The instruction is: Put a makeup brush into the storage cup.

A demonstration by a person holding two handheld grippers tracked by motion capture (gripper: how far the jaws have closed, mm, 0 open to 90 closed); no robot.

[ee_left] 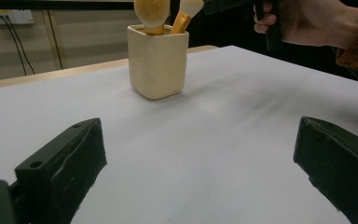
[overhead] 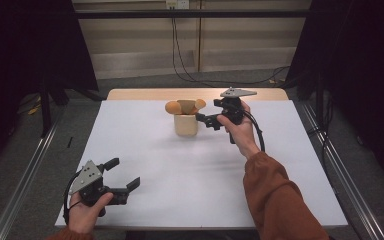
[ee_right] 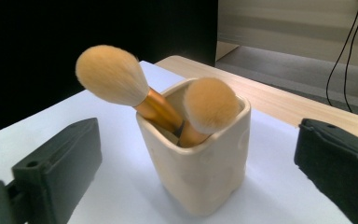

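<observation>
Two brush heads [ee_right: 209, 105] in cup [ee_right: 205, 177], between right tongs' [ee_right: 198, 163] parted jaws.

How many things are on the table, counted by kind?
Brushes: 2, large and small
Cup: 1
Total: 3

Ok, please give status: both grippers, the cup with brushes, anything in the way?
Left gripper open, idle. Right gripper open beside cup, holding nothing. Two brushes standing in cup. Nothing in the way.
</observation>
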